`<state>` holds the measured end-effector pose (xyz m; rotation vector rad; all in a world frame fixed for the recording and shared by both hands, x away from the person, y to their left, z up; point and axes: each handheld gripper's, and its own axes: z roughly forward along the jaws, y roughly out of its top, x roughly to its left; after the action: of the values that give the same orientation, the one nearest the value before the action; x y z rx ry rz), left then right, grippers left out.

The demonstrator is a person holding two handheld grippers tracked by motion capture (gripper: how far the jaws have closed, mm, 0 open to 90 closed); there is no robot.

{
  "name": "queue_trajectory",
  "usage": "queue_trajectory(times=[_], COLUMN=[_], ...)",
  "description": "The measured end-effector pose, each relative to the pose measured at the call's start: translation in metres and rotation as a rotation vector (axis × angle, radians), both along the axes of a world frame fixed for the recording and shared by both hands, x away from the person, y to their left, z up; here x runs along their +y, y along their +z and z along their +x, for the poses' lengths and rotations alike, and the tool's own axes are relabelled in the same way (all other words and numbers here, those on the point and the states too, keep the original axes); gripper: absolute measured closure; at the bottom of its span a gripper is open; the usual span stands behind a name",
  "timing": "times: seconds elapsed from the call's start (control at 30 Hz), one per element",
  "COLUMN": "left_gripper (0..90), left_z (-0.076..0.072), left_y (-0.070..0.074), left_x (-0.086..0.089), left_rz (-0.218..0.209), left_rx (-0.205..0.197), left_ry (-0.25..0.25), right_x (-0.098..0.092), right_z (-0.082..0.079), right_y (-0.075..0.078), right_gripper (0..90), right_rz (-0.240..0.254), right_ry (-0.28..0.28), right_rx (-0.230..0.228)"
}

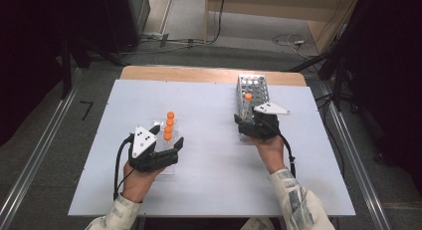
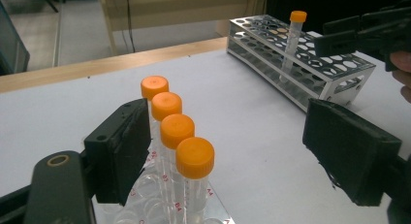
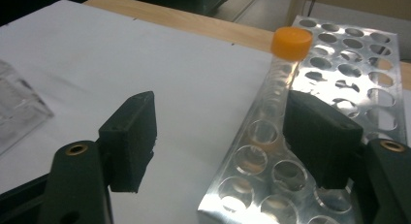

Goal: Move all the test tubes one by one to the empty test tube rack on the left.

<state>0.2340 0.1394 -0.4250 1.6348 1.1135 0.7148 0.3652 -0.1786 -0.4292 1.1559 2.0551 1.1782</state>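
Grippers, left (image 2: pixel 228 151) and right (image 3: pixel 220 141), both gape; capped tubes (image 2: pixel 186 151) crowd the left.

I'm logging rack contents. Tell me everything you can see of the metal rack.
The metal rack is a shiny silver frame of tiers punched with round holes. It stands on the white table at the far right, before the right gripper. One clear tube with an orange cap stands in it, slightly tilted.
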Motion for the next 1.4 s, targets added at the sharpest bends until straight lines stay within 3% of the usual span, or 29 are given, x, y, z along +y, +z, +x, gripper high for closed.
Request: queue_trajectory(times=[0.13,0.27,0.53,0.77,0.83,1.4], left_gripper=[17.7,17.8,18.1,18.2,18.3,18.8], left_z=[0.0,-0.001,-0.001,0.0,0.0,0.0], left_y=[0.0,0.0,-0.001,-0.002,-0.002,-0.002], left_x=[0.0,0.0,0.0,-0.002,-0.002,-0.002], left_rz=[0.002,0.002,0.003,0.005,0.007,0.007], left_rx=[-0.002,-0.004,-0.006,-0.005,-0.005,-0.004], left_ry=[0.001,-0.001,-0.003,-0.001,-0.003,-0.003], right_x=[0.0,0.003,0.0,0.001,0.002,0.005], right_z=[0.011,0.022,0.037,0.041,0.043,0.054], right_y=[0.0,-0.005,-0.012,-0.013,-0.013,-0.012], right_gripper=[34.1,39.6,46.3,53.1,53.4,67.9], right_rz=[0.005,-0.025,-0.023,-0.026,-0.036,-0.079], right_ry=[-0.034,-0.055,-0.103,-0.111,-0.117,-0.13], right_rx=[-0.032,-0.024,0.006,0.006,0.029,0.071])
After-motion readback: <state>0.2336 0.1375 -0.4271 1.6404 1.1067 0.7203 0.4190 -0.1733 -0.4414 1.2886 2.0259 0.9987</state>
